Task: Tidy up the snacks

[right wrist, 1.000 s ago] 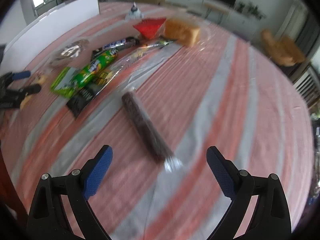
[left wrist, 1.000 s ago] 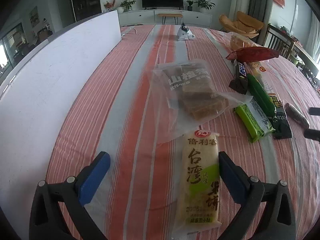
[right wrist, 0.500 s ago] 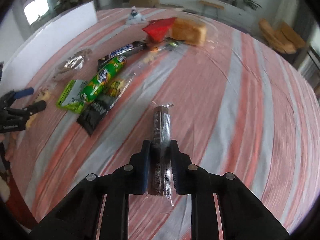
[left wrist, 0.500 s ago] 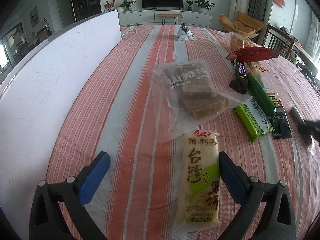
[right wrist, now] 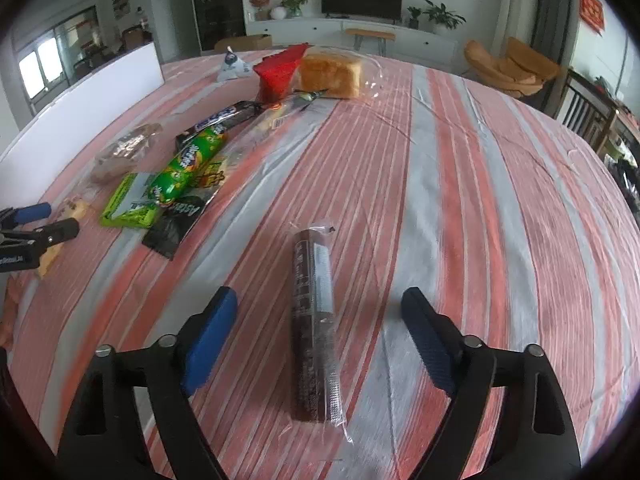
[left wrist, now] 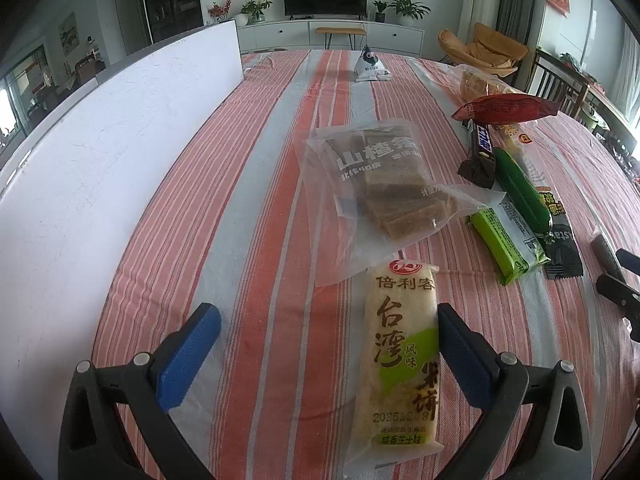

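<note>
Brown-wrapped roll of biscuits [right wrist: 314, 320] lies flat on the striped bench [right wrist: 460, 168], lengthwise between the pads of the right gripper [right wrist: 316, 332] — its jaws are opening, and neither pad touches the wrapper. Judgement: the release step of a placement; the roll now rests apart from the main group. Left of the roll, a row of snacks runs away from the camera: black packet [right wrist: 176, 220], green bar [right wrist: 132, 204], green tube [right wrist: 188, 168], chocolate bar [right wrist: 224, 118]. Farther left again, the left gripper [left wrist: 324, 344] stands wide open, one pad just beside the rice-cracker pack [left wrist: 400, 364], not clamping it. Next move calls for lifting the right gripper clear without dragging the roll, then closing the left jaws across the pack's width.
</note>
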`<state>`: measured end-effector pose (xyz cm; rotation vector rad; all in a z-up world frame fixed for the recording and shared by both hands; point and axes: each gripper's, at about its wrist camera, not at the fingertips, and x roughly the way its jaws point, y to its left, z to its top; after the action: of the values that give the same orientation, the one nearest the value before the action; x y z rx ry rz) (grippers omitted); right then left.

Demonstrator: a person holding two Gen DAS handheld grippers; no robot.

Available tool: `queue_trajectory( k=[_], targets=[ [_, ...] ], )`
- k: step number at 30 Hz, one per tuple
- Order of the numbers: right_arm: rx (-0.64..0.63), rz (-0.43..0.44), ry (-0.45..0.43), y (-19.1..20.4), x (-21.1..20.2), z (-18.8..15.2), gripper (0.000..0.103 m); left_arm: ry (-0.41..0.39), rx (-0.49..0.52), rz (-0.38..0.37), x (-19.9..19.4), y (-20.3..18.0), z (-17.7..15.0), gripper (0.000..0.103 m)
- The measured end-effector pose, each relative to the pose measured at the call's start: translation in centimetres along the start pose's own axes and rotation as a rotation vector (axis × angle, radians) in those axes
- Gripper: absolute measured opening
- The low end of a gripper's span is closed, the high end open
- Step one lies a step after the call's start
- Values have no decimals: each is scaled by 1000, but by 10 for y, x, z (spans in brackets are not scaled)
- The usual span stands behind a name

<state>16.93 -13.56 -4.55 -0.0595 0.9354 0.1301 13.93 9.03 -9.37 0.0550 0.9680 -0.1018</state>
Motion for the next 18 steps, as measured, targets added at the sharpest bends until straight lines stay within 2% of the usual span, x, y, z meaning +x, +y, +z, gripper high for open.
queue_trajectory(
  k=[5, 6, 7, 8, 9, 10, 12, 14, 17, 18],
  targets=[
    [-3, -12, 6, -1, -2, -2, 92, 40, 25, -14, 1, -1, 3, 103],
    [3, -16, 8, -2, -5, -5, 89, 59, 47, -29, -1, -1, 4, 98],
    [9, -19, 1, -4, -10, -8, 77, 50, 64, -41, -5, -2, 3, 79],
    [2, -16, -19, -4, -15, -11, 60, 37, 77, -54, -10, -3, 2, 64],
    [-12, -3, -24, -3, -16, -11, 21, 26, 103, -62, -15, -6, 1, 36],
    [-28, -20, -25, -2, -15, -9, 20, 28, 118, -63, -16, -9, 1, 32],
    [-25, 7, -35, -3, -8, -2, 19, 26, 119, -82, -14, -13, 5, 30],
    [4, 9, -48, -7, 3, 13, 19, 11, 114, -120, -5, -19, 18, 30],
    [43, 8, -44, -16, 26, 42, 20, -17, 135, -106, 18, -31, 48, 31],
    [43, -6, -41, -18, 34, 53, 20, -25, 144, -106, 28, -35, 62, 35]
  ],
)
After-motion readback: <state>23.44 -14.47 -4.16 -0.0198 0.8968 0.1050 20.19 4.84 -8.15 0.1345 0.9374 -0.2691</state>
